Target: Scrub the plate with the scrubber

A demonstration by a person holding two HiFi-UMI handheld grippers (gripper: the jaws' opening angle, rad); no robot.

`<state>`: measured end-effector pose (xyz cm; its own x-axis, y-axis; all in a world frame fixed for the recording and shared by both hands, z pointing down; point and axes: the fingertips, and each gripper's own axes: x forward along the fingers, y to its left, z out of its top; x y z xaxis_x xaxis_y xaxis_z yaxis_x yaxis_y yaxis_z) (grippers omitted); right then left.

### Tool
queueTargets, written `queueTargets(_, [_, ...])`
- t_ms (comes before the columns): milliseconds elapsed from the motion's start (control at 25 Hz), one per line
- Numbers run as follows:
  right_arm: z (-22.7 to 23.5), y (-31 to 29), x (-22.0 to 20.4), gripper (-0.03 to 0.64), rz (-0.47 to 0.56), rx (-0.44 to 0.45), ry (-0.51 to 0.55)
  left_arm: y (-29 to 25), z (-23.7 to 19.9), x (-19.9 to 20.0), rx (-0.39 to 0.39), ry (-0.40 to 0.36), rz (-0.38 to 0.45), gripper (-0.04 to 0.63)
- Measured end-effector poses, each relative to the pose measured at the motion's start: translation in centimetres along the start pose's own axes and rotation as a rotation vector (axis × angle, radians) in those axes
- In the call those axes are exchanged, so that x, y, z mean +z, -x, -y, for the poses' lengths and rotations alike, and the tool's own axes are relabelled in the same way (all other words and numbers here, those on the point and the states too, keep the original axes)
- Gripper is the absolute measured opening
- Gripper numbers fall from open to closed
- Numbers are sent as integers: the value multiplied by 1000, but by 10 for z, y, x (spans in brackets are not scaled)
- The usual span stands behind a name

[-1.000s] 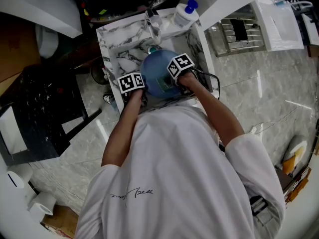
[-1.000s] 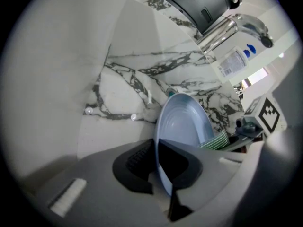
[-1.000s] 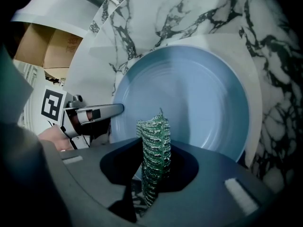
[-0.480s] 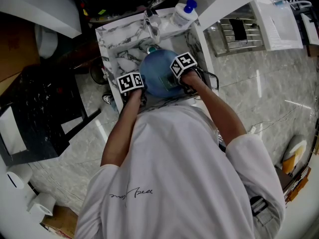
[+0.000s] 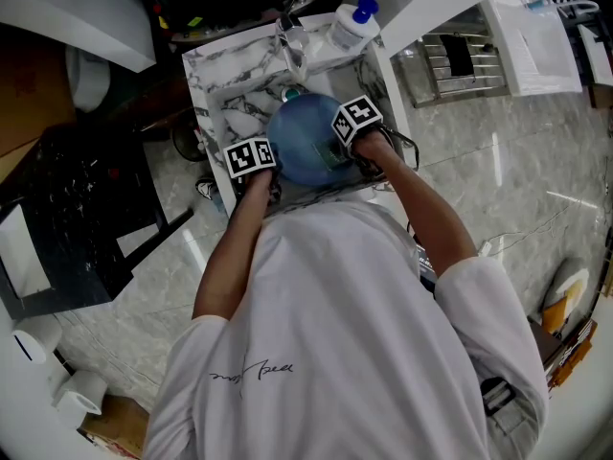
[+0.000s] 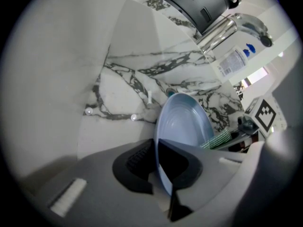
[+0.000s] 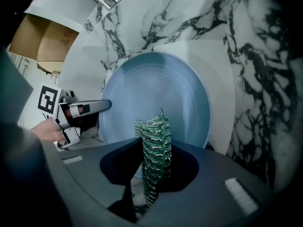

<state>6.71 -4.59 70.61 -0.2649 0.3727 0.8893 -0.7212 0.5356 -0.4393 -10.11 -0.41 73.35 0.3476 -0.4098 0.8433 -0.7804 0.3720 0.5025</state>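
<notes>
A round blue plate (image 5: pixel 305 142) is held tilted over the marble sink (image 5: pixel 215 75). My left gripper (image 6: pixel 156 167) is shut on the plate's (image 6: pixel 182 124) near rim, edge-on between the jaws. My right gripper (image 7: pixel 151 174) is shut on a green mesh scrubber (image 7: pixel 154 150), which stands upright against the plate's (image 7: pixel 156 98) face. The left gripper (image 7: pixel 71 110) shows at the plate's left edge in the right gripper view. In the head view both marker cubes flank the plate, left (image 5: pixel 251 157) and right (image 5: pixel 356 118).
A chrome tap (image 6: pixel 236 25) and a white bottle with a blue cap (image 5: pixel 351 25) stand at the sink's far end. A metal rack (image 5: pixel 460 60) lies to the right, a black crate (image 5: pixel 77 209) to the left, and a cardboard box (image 7: pixel 42 44) beyond the sink.
The right gripper with the scrubber has slid a little to the right and up across the plate. The left gripper and plate have stayed almost still.
</notes>
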Motion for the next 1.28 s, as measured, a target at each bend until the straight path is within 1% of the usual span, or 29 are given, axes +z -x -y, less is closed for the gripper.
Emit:
queueTargets(400, [19,10,-1,72,-32,-92,28,0,0,0,-2,-3,-3,72])
queueTargets(520, [25,13,-1,71,-36,-120,31,-1,0,-1,-10,10,-4,72])
queueTargets(600, [27,14,2,71,-38,-129,30,0,-1,1,-11,18,0,72])
queueTargets(840, [37,23,4,71,-37,-163,15,1,1,1,-8,2,0,72])
queueTargets(1080, [42,30,7,71,-34,-190,23,1,2,0,-7,-3,-5,72])
queueTargets(1280, [43,37,13,71,6,-195,8,2,2,-1,-9,-11,-3,72])
